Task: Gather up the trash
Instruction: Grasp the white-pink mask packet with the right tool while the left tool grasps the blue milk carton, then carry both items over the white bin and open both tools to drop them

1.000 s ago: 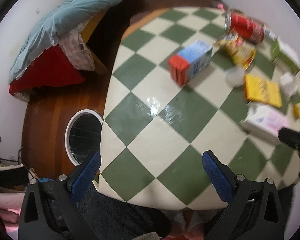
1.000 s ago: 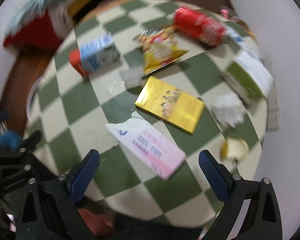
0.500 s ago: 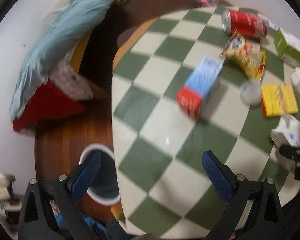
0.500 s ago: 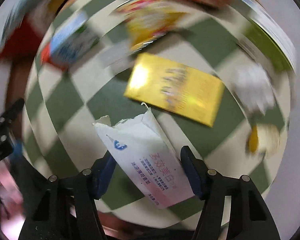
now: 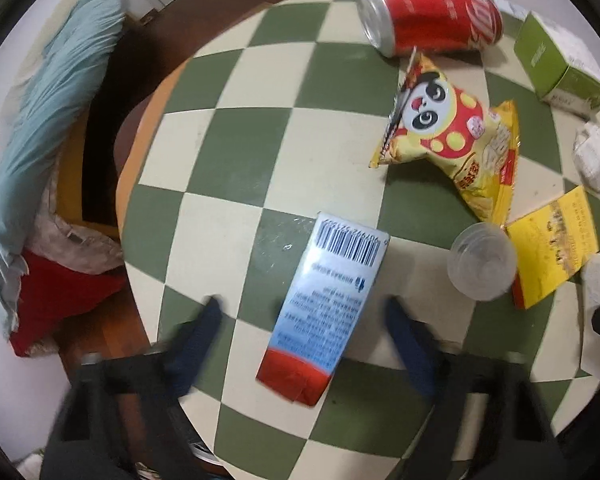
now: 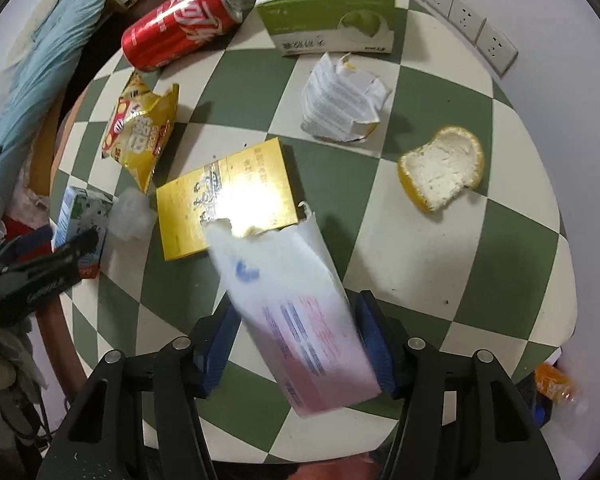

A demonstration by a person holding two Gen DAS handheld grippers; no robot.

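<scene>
We find a round table (image 6: pixel 440 248) with a green-and-cream checked top. Lying directly on it: a red soda can (image 6: pixel 180 26) on its side, a green-and-white carton (image 6: pixel 328 16), a yellow snack bag (image 5: pixel 456 140), a yellow box (image 6: pixel 224 196), a clear plastic cup (image 5: pixel 482 260), a blue-and-red carton (image 5: pixel 328 304), crumpled paper (image 6: pixel 342 100), and a piece of citrus peel (image 6: pixel 442 168).

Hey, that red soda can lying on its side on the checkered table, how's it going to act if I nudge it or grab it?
The soda can lies on its side, so a nudge will probably roll it. Its top looks opened, so it is likely light and easily dented.
</scene>
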